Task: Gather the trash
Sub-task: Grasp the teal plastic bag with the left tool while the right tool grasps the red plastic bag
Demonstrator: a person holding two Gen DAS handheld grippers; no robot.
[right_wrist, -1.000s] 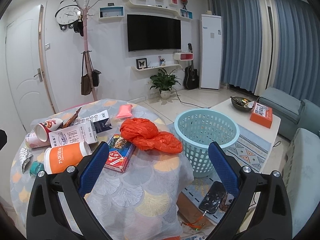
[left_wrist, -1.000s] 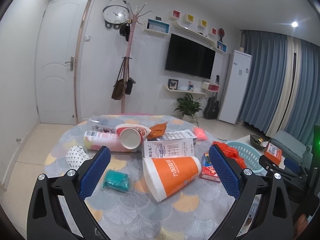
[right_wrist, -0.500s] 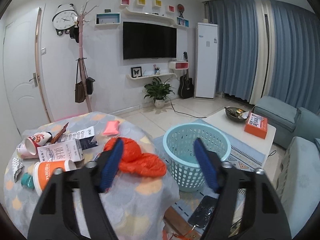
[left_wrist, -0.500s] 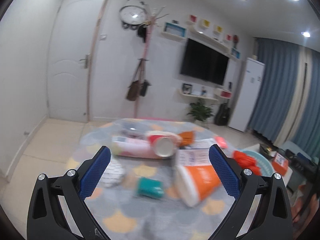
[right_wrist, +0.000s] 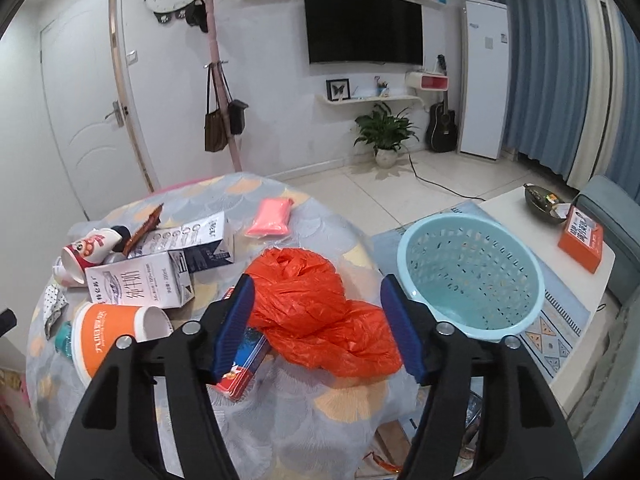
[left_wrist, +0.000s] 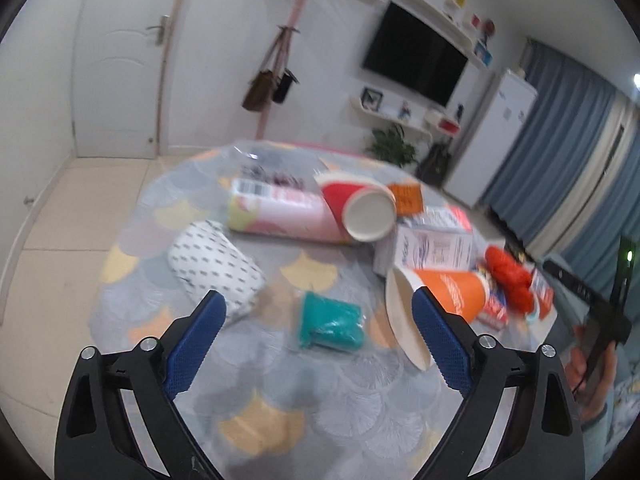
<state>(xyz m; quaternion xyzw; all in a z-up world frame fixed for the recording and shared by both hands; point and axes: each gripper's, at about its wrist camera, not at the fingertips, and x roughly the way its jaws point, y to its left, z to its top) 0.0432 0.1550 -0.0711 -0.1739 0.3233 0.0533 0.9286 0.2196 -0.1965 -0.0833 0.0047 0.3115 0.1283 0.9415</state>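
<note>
**Both claws over the littered desk, neither holding anything**

I take the orange paper cup (left_wrist: 452,300) as my landmark; it lies on its side on the desk (left_wrist: 280,408). My left claw (left_wrist: 320,344) hangs spread wide just in front of it, its jaws having just eased inward a little, nothing gripped; the teal packet (left_wrist: 330,322) lies between its fingertips, though the blur leaves me unsure how close. Beyond the cup lies a white milk carton (right_wrist: 140,284). To its right my right claw (right_wrist: 318,326) stands partly apart, its jaws having just been reopening, with the crumpled orange plastic bag (right_wrist: 320,312) between them, unpressed as far as I see. Further right, off the desk, stands the pale blue basket (right_wrist: 472,276).
</note>
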